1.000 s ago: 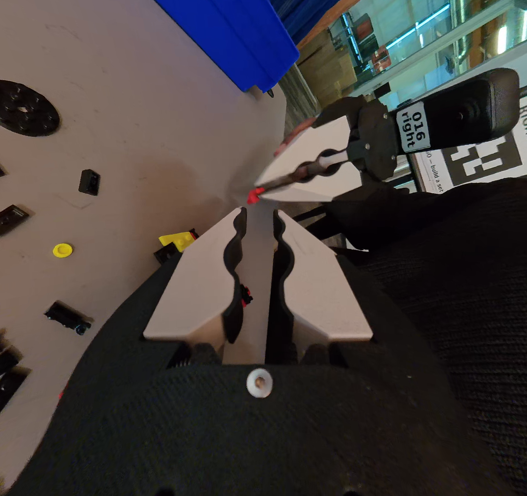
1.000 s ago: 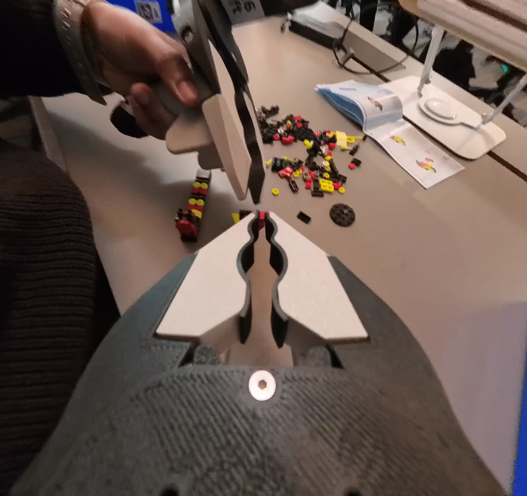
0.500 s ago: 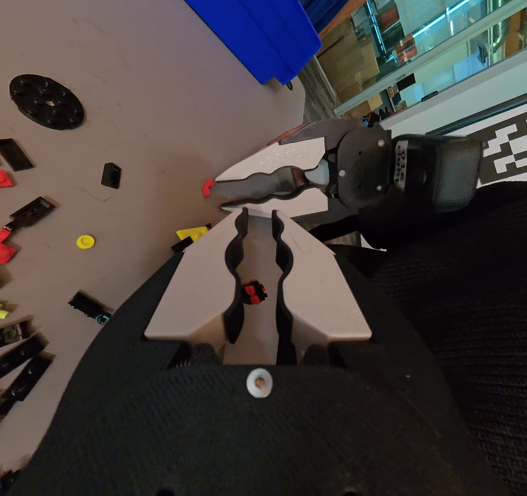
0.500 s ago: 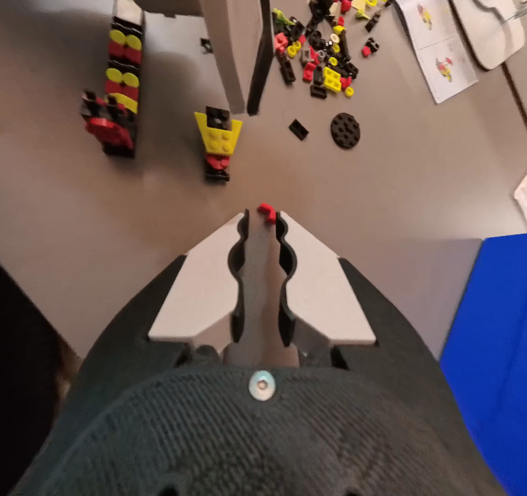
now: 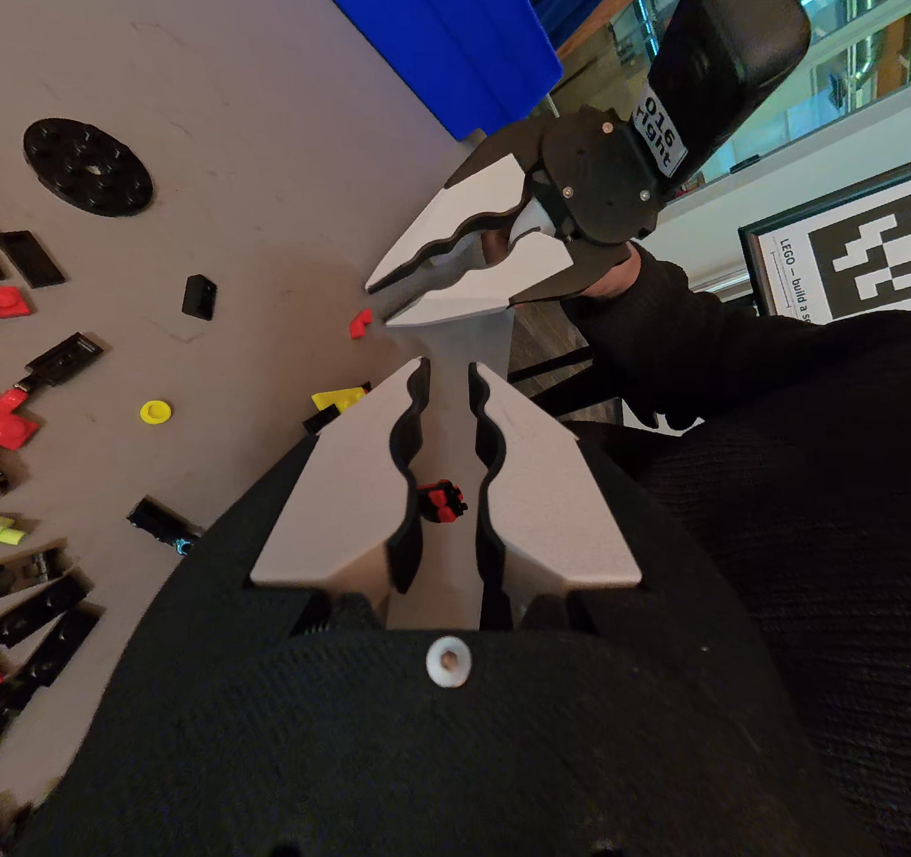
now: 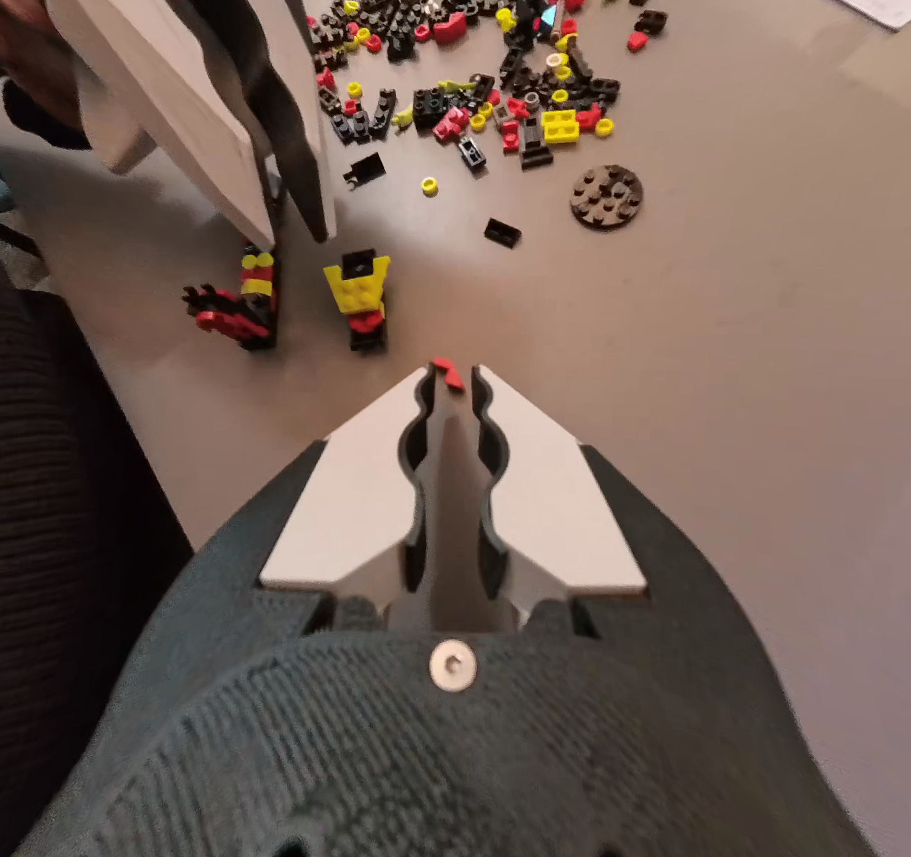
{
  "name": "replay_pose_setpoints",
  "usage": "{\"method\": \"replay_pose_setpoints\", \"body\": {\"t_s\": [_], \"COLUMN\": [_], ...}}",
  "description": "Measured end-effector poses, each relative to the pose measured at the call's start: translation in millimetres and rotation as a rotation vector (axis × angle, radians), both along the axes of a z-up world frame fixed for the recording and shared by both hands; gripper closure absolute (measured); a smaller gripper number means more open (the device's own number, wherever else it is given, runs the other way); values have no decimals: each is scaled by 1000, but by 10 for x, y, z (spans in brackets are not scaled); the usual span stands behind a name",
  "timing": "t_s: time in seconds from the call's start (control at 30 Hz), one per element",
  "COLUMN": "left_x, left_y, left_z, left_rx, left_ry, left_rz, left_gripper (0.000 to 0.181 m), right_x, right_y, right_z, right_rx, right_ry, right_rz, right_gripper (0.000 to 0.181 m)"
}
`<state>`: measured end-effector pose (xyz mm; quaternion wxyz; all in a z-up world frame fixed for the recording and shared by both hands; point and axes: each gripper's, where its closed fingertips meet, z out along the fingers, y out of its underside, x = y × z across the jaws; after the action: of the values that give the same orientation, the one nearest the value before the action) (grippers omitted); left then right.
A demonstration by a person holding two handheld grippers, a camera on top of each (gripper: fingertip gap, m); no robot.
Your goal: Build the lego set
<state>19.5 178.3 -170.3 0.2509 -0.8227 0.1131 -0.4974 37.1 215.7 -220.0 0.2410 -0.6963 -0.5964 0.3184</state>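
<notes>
Red piece (image 6: 447,373), long axis toward yellow wedge (image 6: 356,286)

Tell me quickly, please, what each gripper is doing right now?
Left gripper: open, holding nothing.
Right gripper: open, the small red piece lying on the table at its tips, not gripped.

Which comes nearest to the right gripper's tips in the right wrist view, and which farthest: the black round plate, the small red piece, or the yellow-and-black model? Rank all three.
1. Small red piece: lies on the table right at the tips of the right gripper.
2. Yellow-and-black model: just beyond, slightly to the left.
3. Black round plate: farthest, up and to the right, beside the loose pile.
</notes>
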Motion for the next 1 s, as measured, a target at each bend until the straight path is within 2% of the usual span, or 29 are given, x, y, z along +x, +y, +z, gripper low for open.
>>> {"method": "replay_pose_setpoints", "body": {"t_s": [0.13,0.23,0.3,0.4,0.47,0.53,0.7,1.0], "left_x": [22,33,31,1,-15,-19,28,13], "left_y": [-11,-10,0,49,82,94,56,78], "left_z": [-25,-30,-13,41,120,227,276,315], "left_rx": [-4,-6,-12,-37,-57,-77,-73,-60], "left_ry": [7,8,-8,-70,-149,-246,-272,-298], "left_rz": [-7,-5,5,51,79,91,71,83], "left_gripper": [168,167,165,161,158,155,154,168], "right_x": [4,-20,-59,-143,-175,-176,-204,-226], "right_y": [-15,-5,-12,-14,-56,-101,-187,-249], "right_z": [-112,-137,-33,322,575,698,789,850], "right_rx": [56,107,157,300,405,494,650,622], "right_ry": [-58,-76,-35,122,232,279,299,335], "right_rz": [22,23,37,51,66,80,108,100], "right_gripper": [165,174,174,174,174,175,175,175]}}
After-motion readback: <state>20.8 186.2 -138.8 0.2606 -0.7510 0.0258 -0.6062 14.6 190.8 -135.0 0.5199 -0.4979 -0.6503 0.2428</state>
